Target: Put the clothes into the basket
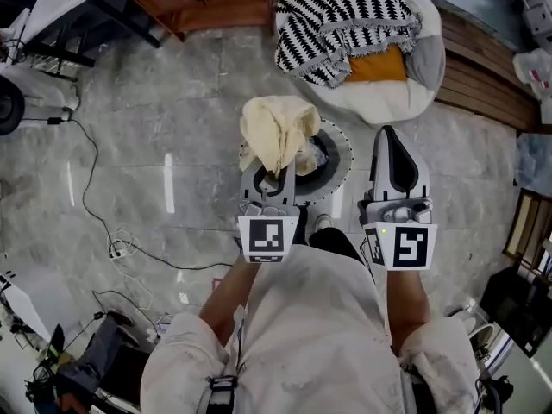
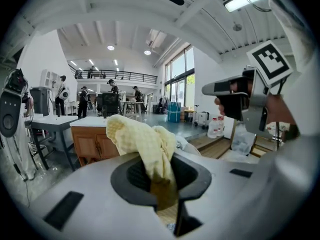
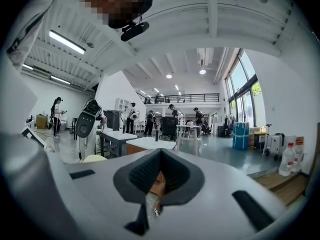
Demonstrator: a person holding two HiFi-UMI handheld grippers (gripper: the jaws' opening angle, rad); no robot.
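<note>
The white basket (image 1: 343,151) sat on the floor just ahead of the person. A yellow cloth (image 1: 276,129) hung over its left rim, pinched in the left gripper (image 1: 274,178), seemingly for dropping in. The right gripper (image 1: 390,141), clenched on nothing, hovered at the right.

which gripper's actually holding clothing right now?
The left gripper: its jaws pinch the pale yellow cloth. The right gripper is shut with nothing between its jaws.

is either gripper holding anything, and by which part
The left gripper pinches the yellow cloth by a bunched fold, the rest flopping above the jaws. The right gripper holds nothing.
</note>
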